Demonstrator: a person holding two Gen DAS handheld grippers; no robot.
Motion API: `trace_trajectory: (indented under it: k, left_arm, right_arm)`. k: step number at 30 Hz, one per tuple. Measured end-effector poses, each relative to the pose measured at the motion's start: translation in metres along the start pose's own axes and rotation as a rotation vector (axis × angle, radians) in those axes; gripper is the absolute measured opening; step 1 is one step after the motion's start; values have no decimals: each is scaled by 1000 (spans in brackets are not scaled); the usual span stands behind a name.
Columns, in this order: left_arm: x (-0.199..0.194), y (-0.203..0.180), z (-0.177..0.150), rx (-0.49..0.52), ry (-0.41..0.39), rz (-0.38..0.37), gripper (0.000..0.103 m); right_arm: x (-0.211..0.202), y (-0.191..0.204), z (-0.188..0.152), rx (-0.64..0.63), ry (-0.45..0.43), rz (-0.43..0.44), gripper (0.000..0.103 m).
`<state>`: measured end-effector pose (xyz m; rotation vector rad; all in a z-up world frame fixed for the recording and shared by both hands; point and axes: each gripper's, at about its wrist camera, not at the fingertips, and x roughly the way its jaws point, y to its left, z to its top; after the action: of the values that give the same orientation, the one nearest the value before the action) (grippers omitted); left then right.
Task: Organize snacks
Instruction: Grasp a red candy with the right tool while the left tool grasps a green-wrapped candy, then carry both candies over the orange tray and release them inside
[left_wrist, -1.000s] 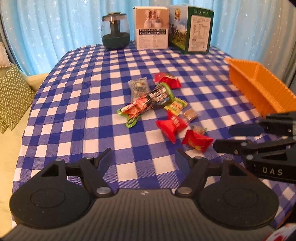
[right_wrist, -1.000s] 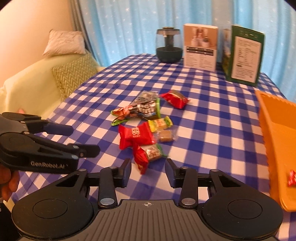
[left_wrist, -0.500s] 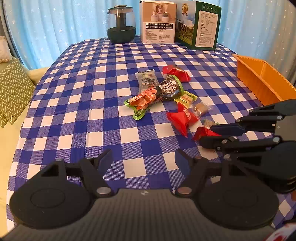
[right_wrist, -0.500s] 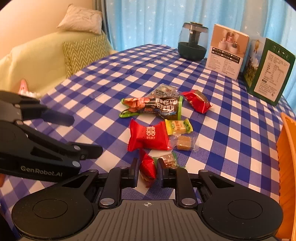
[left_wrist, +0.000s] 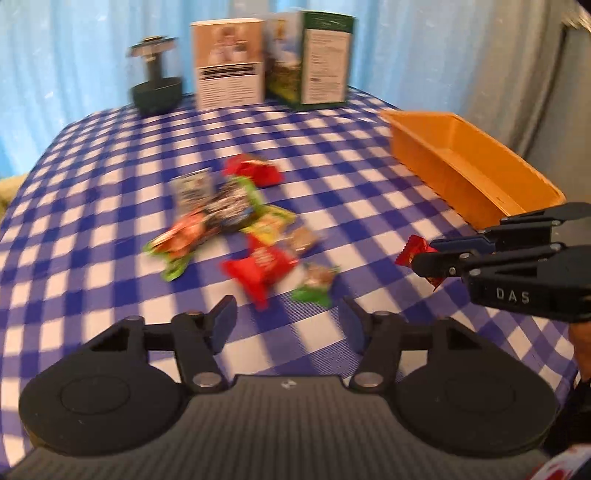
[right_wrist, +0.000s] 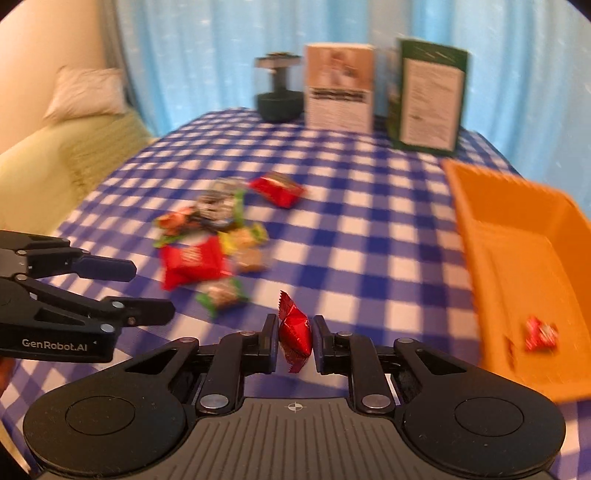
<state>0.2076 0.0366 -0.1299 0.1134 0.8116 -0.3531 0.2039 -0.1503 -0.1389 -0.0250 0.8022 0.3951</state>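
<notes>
1. A home living room: a yellow-green sofa (right_wrist: 62, 166) with a pillow (right_wrist: 86, 96) stands beside the bench.
2. Blue curtains (right_wrist: 207, 55) hang behind.
3. A checked cloth (right_wrist: 369, 229) covers the bench.

Both grippers are matte black with round side discs, ribbed grey bodies and silver screws. The left gripper (right_wrist: 147, 291) reads "GenRobot.AI" in white; the right gripper (left_wrist: 424, 254) reads "DAS" and has a dark blue finger.

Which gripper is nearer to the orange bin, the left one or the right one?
Right. The right gripper, shut on a red candy, is beside the near end of the orange bin. The left gripper is open, farther away, in front of the snack pile.
</notes>
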Motion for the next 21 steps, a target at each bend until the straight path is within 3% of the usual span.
trace_trajectory:
  k: [3,13,16,21]
  left_arm:
    - [14,-16,8,66,5,-3,52]
    - [58,-27,23,82,73,39,32]
    - [59,-29,23,86,85,35,20]
    - [50,-36,19,59,89,59,18]
  right_arm:
    - [-4,-17,-4,42,9,-12,19]
    - [-10,-42,-14,108,7,-15,19]
    - [-10,-45,-15,121,6,-17,19]
    - [-16,-47,-16,148,-6,-17,19]
